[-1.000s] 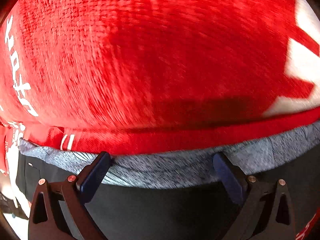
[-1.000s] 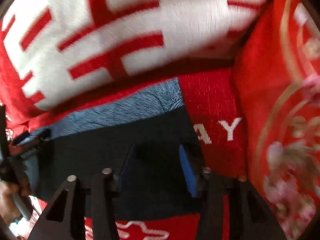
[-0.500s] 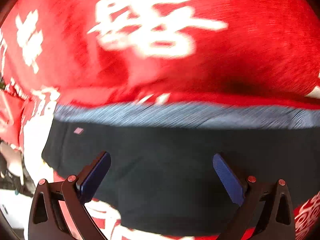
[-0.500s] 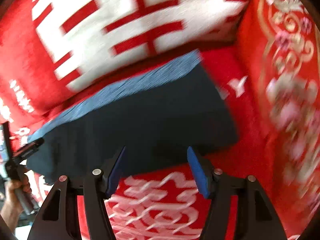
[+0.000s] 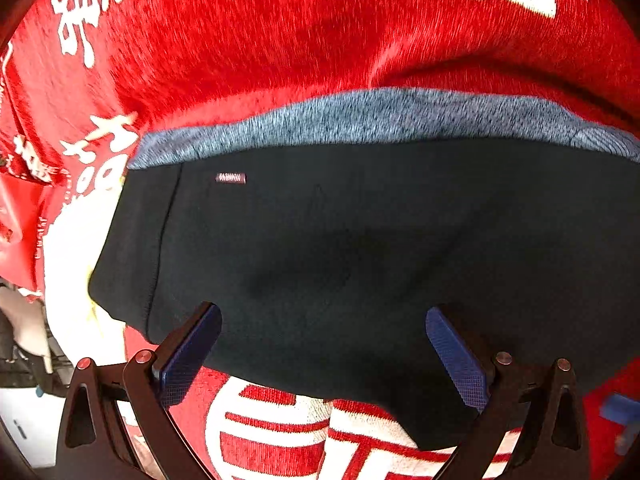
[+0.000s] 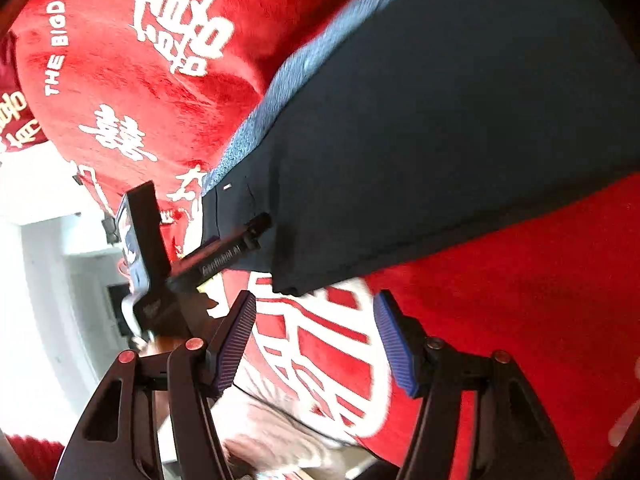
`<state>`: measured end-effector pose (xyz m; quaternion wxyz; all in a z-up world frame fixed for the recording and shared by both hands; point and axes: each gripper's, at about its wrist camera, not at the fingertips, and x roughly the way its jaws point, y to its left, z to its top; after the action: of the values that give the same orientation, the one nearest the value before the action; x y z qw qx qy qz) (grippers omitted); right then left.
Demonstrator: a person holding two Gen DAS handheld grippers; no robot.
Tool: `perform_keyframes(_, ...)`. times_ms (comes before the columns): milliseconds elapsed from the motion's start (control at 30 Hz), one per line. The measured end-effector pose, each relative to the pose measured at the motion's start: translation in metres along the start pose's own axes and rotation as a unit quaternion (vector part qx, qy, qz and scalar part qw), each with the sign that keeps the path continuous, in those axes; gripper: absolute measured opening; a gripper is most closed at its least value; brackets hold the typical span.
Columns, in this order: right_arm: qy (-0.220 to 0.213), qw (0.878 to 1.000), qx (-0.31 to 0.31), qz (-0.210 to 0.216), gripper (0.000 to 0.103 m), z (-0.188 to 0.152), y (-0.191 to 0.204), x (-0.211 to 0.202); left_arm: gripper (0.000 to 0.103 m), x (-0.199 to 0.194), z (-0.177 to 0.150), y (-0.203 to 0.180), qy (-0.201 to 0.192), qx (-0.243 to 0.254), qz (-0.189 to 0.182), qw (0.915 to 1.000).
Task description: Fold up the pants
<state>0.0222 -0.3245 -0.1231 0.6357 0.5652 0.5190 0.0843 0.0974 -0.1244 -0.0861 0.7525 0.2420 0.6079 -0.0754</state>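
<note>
The dark navy pants lie folded in a flat rectangle on a red blanket, with a grey-blue fleece inner layer showing along the far edge. My left gripper is open and empty, its blue pads hovering over the pants' near edge. In the right wrist view the folded pants lie at upper right. My right gripper is open and empty, just off the pants' near corner, over the blanket. The left gripper shows there at the pants' left end.
The red blanket with white characters and patterns covers the surface. Its left edge drops to a bright white floor. A small label sits on the pants near the left end.
Both grippers have pulled back from the pants, so the whole folded stack shows. The right gripper has opened wider and swung off the pants' corner.
</note>
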Motion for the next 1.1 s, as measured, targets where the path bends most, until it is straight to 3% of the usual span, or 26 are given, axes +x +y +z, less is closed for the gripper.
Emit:
perform_keyframes(200,-0.022,0.999,0.034,-0.009,0.054,0.003,-0.019,0.002,0.103,0.005,0.001,0.004,-0.006,0.009,-0.032,0.9994)
perform_keyframes(300,-0.030,0.999,0.031,-0.026,0.032,0.010,-0.011,0.001,0.103,0.003,0.003,0.006,-0.012,0.008,-0.050,0.9986)
perform_keyframes(333,-0.035,0.998,0.022,-0.044,0.016,0.013,-0.007,-0.001,0.103,0.002,0.003,0.006,-0.015,0.010,-0.054,0.9984)
perform_keyframes(367,-0.036,0.998,0.017,-0.051,0.010,0.016,-0.001,-0.001,0.103,0.000,0.003,0.003,-0.019,0.014,-0.056,0.9982)
perform_keyframes(433,-0.042,0.997,0.010,-0.057,0.009,0.013,0.001,-0.004,0.103,0.001,0.000,-0.001,-0.022,0.026,-0.051,0.9981)
perform_keyframes(533,-0.035,0.993,-0.018,-0.108,0.007,-0.004,-0.003,0.000,0.103,0.010,-0.015,-0.009,-0.025,0.058,-0.035,0.9974)
perform_keyframes(600,-0.025,0.992,-0.016,-0.121,0.002,-0.012,-0.010,0.003,0.103,0.008,-0.025,-0.008,-0.056,0.056,-0.033,0.9963)
perform_keyframes(800,-0.016,0.981,-0.087,-0.170,0.002,-0.025,0.013,-0.025,0.103,-0.002,-0.018,0.000,-0.032,0.034,-0.061,0.9970)
perform_keyframes(967,-0.059,0.950,-0.154,-0.267,0.003,0.010,0.034,-0.054,0.103,-0.025,0.003,-0.015,-0.070,0.047,-0.076,0.9935)
perform_keyframes(1100,-0.037,0.943,-0.157,-0.290,0.004,0.043,0.021,-0.041,0.103,-0.011,0.018,-0.039,-0.059,0.062,-0.078,0.9933)
